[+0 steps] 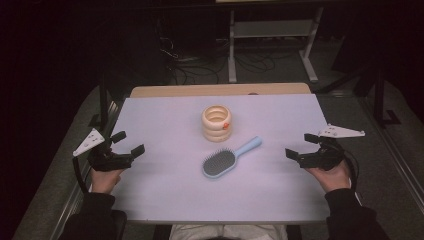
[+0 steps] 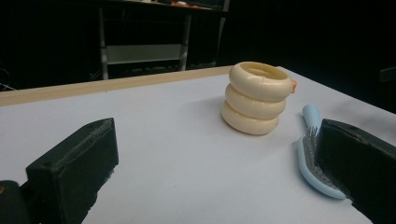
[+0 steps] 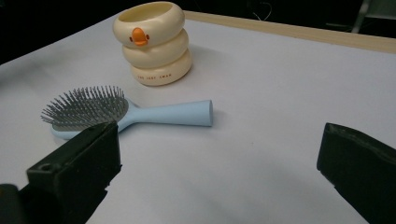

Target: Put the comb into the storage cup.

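Resting at the worktop's (image 1: 165,200) left and right edges, the left hand-held gripper (image 1: 128,142) and right hand-held gripper (image 1: 300,145) gaped, holding nothing. Mid-worktop lay the blue hairbrush (image 1: 227,159), bristles up; beyond it, toward the far edge, stood the cream ringed cup (image 1: 216,123).

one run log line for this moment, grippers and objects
left gripper: open, empty | right gripper: open, empty | hairbrush: flat on table, bristles up | cream holder: upright behind brush, apart

Setting: a dim lab or recording workspace. A white-topped table (image 1: 165,200) is standing on grey flooring, with loose cables (image 1: 200,67) trailing behind. A metal shelf frame (image 1: 272,30) is standing beyond.
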`<state>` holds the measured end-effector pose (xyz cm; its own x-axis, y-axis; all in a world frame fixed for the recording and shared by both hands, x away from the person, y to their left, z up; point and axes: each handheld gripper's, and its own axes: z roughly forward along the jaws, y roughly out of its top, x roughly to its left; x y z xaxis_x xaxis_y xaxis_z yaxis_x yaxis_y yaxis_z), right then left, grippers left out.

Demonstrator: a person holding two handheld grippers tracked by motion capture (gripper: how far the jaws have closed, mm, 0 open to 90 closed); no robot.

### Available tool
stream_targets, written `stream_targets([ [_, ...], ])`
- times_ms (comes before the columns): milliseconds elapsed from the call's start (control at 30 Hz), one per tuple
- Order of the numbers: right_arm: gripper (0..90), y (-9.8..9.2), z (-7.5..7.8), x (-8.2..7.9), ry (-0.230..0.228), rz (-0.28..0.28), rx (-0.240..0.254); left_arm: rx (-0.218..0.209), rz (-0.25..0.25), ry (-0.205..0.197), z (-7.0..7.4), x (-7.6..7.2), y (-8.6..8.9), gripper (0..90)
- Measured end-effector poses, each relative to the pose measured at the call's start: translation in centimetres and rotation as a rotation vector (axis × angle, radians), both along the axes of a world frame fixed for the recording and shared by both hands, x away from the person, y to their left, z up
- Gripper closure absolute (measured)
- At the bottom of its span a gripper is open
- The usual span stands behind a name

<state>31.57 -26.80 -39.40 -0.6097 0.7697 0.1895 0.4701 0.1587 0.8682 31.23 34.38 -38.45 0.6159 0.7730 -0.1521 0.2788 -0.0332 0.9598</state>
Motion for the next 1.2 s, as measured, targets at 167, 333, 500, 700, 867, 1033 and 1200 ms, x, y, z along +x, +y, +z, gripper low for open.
stream_targets([
  [167,0.0,0.1,0.1,-0.1,-0.003,0.012,-0.006,-0.004,0.003,-0.001,0.0,0.0,0.1,0.0],
  [333,0.0,0.2,0.1,-0.2,-0.006,0.015,-0.004,-0.002,0.002,0.003,-0.1,-0.1,0.0,0.0],
  [500,0.0,0.4,0.3,-0.4,-0.021,0.026,-0.035,0.011,0.006,-0.001,0.0,-0.3,0.1,0.0],
  [700,0.0,0.4,0.8,-0.5,-0.021,0.027,-0.024,0.007,0.017,0.002,-0.1,-0.4,0.2,0.0],
  [867,0.0,0.5,1.3,-0.6,-0.013,0.030,-0.041,0.005,0.026,-0.004,-0.2,-0.5,0.3,0.0],
  [1033,0.0,0.7,2.0,-0.5,-0.009,0.053,-0.060,0.006,0.022,-0.001,-0.2,-0.5,0.3,0.0],
  [1200,0.0,0.9,2.7,-0.1,-0.001,0.064,-0.078,0.008,0.019,-0.002,-0.2,-0.5,0.2,0.0],
])
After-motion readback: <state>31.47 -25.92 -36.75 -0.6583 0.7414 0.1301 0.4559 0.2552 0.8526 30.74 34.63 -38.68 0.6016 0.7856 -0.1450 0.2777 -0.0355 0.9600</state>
